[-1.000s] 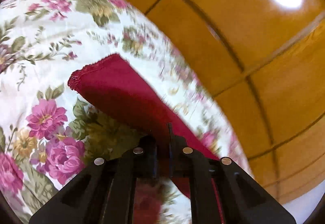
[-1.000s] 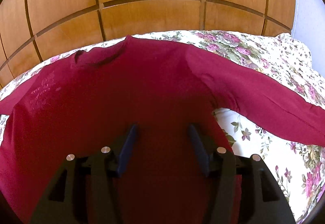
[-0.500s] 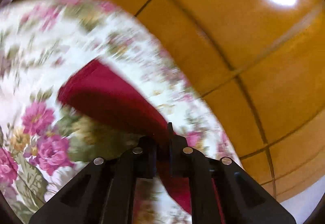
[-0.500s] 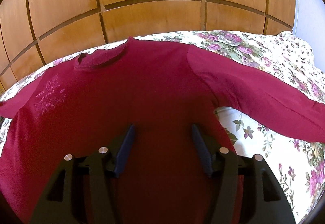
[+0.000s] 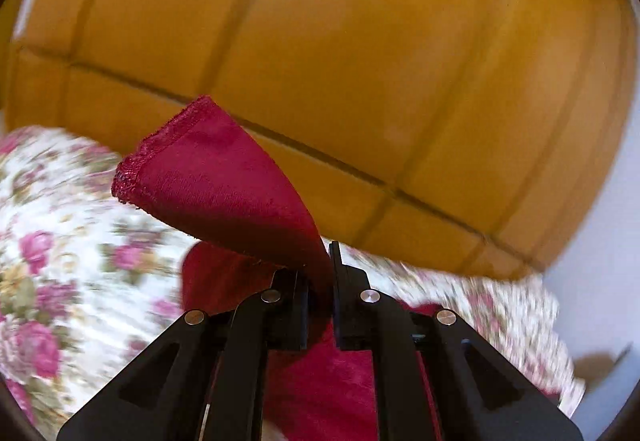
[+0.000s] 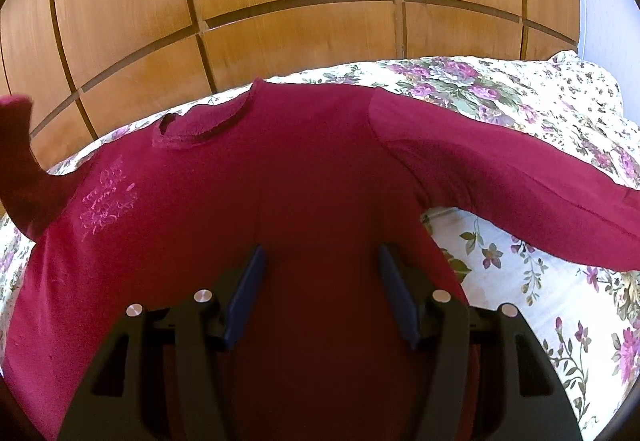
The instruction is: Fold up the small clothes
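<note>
Left gripper (image 5: 320, 283): jaws clamped on sleeve (image 5: 224, 197), lifted above the bed (image 5: 76, 241).
Right gripper (image 6: 320, 293): jaws apart over the sweater (image 6: 288, 193), nothing gripped.

Soft matt red knit top (image 6: 304, 177), floral cotton bedcover (image 6: 520, 281), glossy wood panelling (image 6: 280, 1)

The sweater (image 6: 304, 177) lies spread on the bedspread (image 6: 520, 281), its body under and ahead of the right gripper (image 6: 320, 293), with its collar (image 6: 200, 129) farther ahead to the left. One sleeve (image 6: 520, 193) stretches away to the right; the other sleeve (image 5: 224, 185) rises ahead of the left gripper (image 5: 320, 273), clamped between its jaws. The wooden panelling (image 6: 280, 1) stands behind the bedspread.
</note>
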Motion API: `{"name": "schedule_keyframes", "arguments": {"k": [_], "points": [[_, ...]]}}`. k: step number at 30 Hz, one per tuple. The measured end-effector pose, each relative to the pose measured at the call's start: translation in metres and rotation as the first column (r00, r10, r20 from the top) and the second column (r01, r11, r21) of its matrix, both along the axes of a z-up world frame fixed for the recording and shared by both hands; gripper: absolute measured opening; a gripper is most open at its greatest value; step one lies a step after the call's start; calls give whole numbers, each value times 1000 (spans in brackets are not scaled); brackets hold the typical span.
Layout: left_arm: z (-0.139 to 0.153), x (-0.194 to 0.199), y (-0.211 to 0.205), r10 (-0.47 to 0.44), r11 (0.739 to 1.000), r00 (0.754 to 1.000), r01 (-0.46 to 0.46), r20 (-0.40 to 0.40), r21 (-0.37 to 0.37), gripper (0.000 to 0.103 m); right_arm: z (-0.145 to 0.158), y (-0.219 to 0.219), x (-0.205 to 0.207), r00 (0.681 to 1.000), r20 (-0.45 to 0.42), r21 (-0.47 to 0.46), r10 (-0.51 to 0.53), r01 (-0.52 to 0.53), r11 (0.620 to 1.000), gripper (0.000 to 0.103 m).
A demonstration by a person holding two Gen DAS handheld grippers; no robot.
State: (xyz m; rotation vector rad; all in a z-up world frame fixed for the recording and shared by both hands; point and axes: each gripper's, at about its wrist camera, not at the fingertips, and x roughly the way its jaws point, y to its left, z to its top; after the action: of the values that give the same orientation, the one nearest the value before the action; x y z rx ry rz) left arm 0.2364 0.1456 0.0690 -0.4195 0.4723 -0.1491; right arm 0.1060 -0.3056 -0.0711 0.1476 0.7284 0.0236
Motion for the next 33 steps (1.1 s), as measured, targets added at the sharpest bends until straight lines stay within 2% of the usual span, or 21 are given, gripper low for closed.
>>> {"name": "schedule_keyframes", "arguments": {"k": [3,6,9,12,14,16,18,21,24,26,27,30,33], "points": [[-7,0,-64,-108,991,994,109,-13,72,7,0,-1,0,1000,1,11,2,-2,1000,59],[-25,4,-126,-204,969,977,211,-69,130,7,0,-3,-2,1000,4,25,2,-3,1000,59],[-52,11,-171,-260,939,957,282,-129,196,7,0,-4,-3,1000,7,39,3,-3,999,59],[-83,22,-204,-281,921,934,327,-220,211,9,0,-4,-2,1000,1,43,14,-14,999,59],[-101,30,-214,-295,914,915,354,-274,197,25,0,-4,-2,1000,2,42,14,-14,999,59],[-109,25,-226,-311,908,903,375,-297,189,76,0,-4,-2,1000,3,48,15,-15,999,59],[-109,12,-228,-329,905,908,382,-260,187,81,-1,-5,-2,1000,5,58,16,-16,998,59],[-101,-22,-222,-385,882,905,419,-183,218,81,-1,-7,-1,1000,7,69,17,-17,997,59],[-92,-53,-194,-319,905,946,324,-63,275,81,0,-10,-3,1000,18,94,20,-22,995,60],[-90,-64,-169,-241,928,970,237,-23,286,81,1,-13,-5,999,25,122,24,-27,992,60],[-92,-68,-150,-169,943,985,167,-17,289,81,1,-14,-5,999,29,135,24,-28,990,60],[-101,-68,-112,-3,961,998,21,-64,277,80,7,-22,-6,1000,10,217,22,-23,976,60],[-126,-63,-75,77,979,982,-42,-174,197,69,17,-30,-11,1000,6,389,18,-19,921,60]]}}
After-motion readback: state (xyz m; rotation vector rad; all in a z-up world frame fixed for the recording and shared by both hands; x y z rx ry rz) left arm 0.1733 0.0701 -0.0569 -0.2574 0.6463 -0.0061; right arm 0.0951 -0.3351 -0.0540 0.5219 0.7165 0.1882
